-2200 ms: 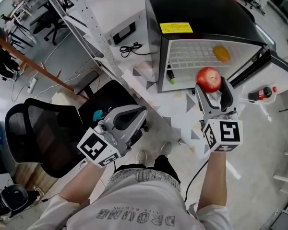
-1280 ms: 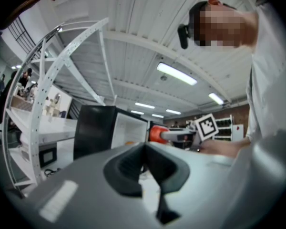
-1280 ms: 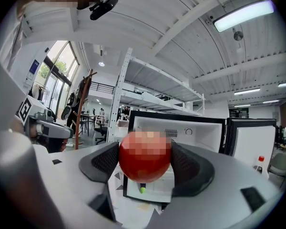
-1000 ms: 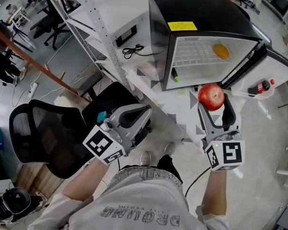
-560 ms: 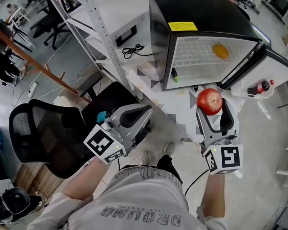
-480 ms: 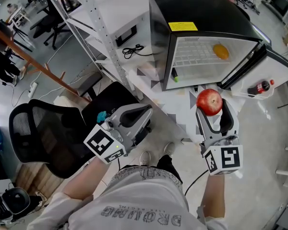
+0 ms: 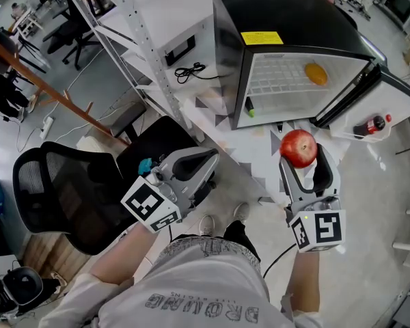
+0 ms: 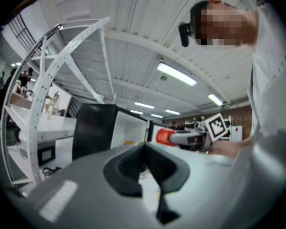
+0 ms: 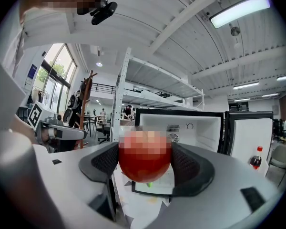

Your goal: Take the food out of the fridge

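Moved: right gripper (image 7: 305,159) has drawn back from the fridge mouth toward the person, carrying the red apple (image 7: 299,146); over the last half second it has barely shifted.
Right gripper: jaws clamped on the apple's two sides, with the apple above the patterned table (image 7: 249,157) and clear of the open black mini fridge (image 7: 287,19).
Left gripper (image 7: 191,167): jaws pressed together on nothing, held low and aside above the black office chair (image 7: 55,183), probably to keep out of the way.
Still inside: an orange fruit (image 7: 316,74) on the wire shelf, and a small green item (image 7: 251,113) at the bottom edge, too small to name.
Door: swung wide, with a cola bottle (image 7: 373,126) on its inner side.
Stage: one food item looks to be out; the apple likely needs setting down before the next reach.
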The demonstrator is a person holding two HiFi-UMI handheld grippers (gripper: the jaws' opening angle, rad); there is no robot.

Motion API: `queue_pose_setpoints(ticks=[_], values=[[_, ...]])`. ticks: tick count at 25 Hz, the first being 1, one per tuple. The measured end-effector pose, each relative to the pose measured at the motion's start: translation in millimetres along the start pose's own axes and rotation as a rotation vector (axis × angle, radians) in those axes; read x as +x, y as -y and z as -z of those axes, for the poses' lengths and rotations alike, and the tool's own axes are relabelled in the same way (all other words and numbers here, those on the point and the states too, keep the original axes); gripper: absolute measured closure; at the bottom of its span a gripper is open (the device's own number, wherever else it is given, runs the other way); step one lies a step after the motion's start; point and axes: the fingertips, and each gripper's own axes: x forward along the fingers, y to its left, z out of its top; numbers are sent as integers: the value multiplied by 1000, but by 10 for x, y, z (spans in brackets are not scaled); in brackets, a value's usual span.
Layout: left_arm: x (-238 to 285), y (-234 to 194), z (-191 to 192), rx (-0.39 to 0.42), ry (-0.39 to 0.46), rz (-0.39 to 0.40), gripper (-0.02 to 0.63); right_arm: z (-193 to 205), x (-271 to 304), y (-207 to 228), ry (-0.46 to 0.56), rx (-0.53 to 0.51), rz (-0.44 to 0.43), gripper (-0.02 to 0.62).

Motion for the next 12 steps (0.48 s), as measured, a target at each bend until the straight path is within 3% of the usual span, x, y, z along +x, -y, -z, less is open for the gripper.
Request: queue_pose_setpoints(ticks=[12], values=[[11,-9,-2,-1,-4,4,601,13,10,-20,-8,-1,0,291]])
